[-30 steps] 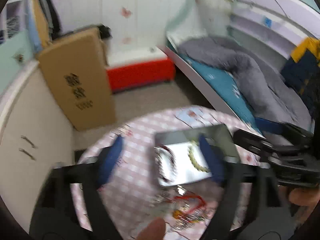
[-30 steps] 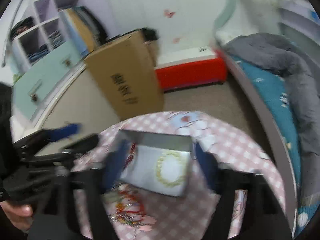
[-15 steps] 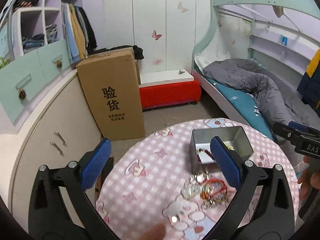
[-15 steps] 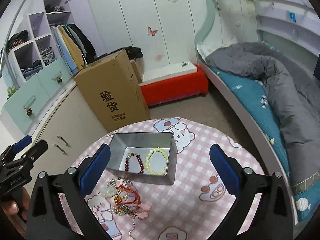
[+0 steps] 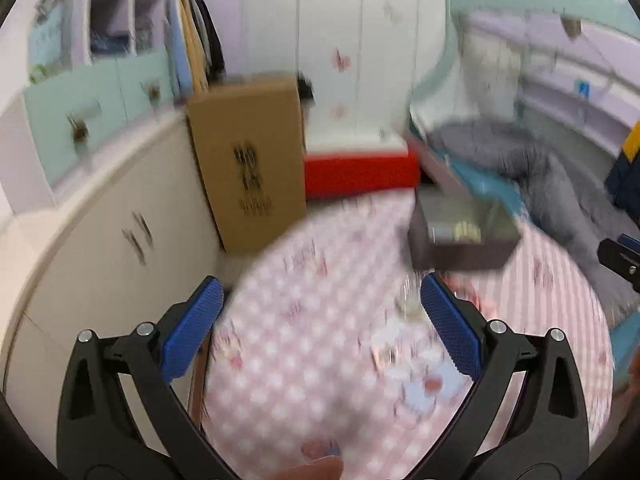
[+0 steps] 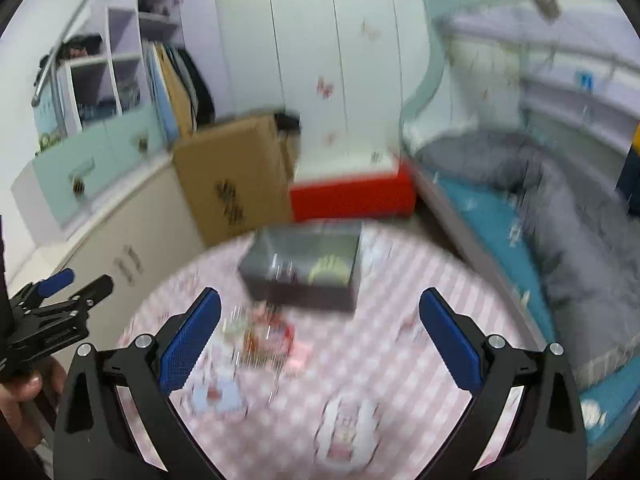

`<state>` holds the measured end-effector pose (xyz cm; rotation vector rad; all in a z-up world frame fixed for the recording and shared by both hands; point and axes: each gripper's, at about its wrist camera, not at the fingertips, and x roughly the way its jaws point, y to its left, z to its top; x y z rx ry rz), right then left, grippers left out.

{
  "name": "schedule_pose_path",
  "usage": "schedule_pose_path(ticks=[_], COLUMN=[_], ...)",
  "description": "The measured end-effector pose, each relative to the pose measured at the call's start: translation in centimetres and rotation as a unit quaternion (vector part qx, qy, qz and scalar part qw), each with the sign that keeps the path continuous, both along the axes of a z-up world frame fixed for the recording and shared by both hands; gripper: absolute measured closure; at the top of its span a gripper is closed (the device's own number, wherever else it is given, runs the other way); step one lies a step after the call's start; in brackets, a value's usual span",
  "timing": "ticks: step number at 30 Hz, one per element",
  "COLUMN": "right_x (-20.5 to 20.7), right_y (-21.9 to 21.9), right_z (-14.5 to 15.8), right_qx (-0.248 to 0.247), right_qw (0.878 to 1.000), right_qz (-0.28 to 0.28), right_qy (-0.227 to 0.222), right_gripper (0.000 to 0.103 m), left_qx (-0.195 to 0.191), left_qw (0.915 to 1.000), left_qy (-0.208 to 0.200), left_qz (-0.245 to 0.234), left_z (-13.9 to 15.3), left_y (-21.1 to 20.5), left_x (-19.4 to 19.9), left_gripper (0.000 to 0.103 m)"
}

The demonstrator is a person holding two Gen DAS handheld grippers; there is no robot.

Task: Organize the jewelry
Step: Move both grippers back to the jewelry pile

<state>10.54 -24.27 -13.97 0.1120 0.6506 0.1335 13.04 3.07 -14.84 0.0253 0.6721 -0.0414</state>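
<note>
Two claws hang over a round tabletop point(image 6: 400, 360) with a pink checked cloth, and neither holds anything. Both pictures are smeared by motion, so fine detail is lost. The left claw point(image 5: 320, 334) stands wide, its jaws having just finished opening, with only cloth between its blue pads. The right claw point(image 6: 320, 334) is spread just as wide and is empty too.

At the far side of the cloth sits an open metal box point(image 6: 304, 276). Inside it lie a pale yellow-green bead bracelet point(image 6: 328, 270) and a darker piece beside it that is too blurred to name. Just in front of the box a loose heap of jewelry point(image 6: 260, 336) rests on the cloth, red and silvery strands tangled together; single pieces cannot be told apart.

My reading is that sorting is partway through: some pieces are boxed and the heap is left, with both claws between grabs. Next, one claw should drop onto the heap, close on a single strand and carry it to the box. Tangled strands may drag neighbours along, so a slow lift would help.
</note>
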Motion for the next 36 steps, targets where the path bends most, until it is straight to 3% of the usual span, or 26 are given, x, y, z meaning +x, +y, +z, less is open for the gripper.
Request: schedule_pose_path(ticks=[2,7,20,21,23,25,27,30,34,36], right_x=[-0.4,-0.8,-1.9,-1.8,-1.6,-1.1,-0.4,1.5,4.0,5.1], right_y=[0.3,-0.1,-0.2,-0.1,-0.1,0.0,0.2,0.6,1.1,1.6], right_z=[-1.0,-3.5,-5.4,-5.5,-5.8,-6.0,-6.5,-7.8,-9.6,-10.3], right_qx=[-0.009,-0.003,-0.004,-0.004,-0.006,-0.007,-0.008,-0.019,-0.026,-0.027], right_qw=[1.000,0.998,0.996,0.995,0.995,0.994,0.994,0.992,0.988,0.985], right_qz=[0.002,-0.013,-0.003,-0.001,0.001,0.010,0.020,0.041,0.072,0.094], right_qy=[0.014,0.060,0.093,0.096,0.099,0.105,0.108,0.116,0.137,0.141], right_gripper=[0.007,0.007,0.007,0.007,0.007,0.007,0.007,0.009,0.041,0.046], left_qx=[-0.006,0.046,0.081,0.082,0.078,0.056,0.046,0.011,-0.013,-0.025], left_qw=[0.9997,0.9971,0.9855,0.9838,0.9796,0.9751,0.9723,0.9723,0.9742,0.9750], left_qy=[0.021,0.053,0.115,0.117,0.129,0.133,0.133,0.139,0.139,0.140], left_qz=[-0.008,-0.031,-0.096,-0.108,-0.133,-0.168,-0.186,-0.188,-0.177,-0.171], left_z=[-1.5,-4.6,-10.0,-10.2,-10.5,-10.4,-10.4,-10.4,-10.1,-10.0], left_y=[0.1,-1.2,-3.2,-3.4,-3.8,-4.3,-4.8,-4.7,-4.3,-4.0], left_x=[-0.2,0.0,3.6,3.9,4.2,4.0,3.8,3.6,2.8,2.6], left_gripper=[0.006,0.006,0.006,0.009,0.033,0.075,0.081,0.081,0.081,0.081])
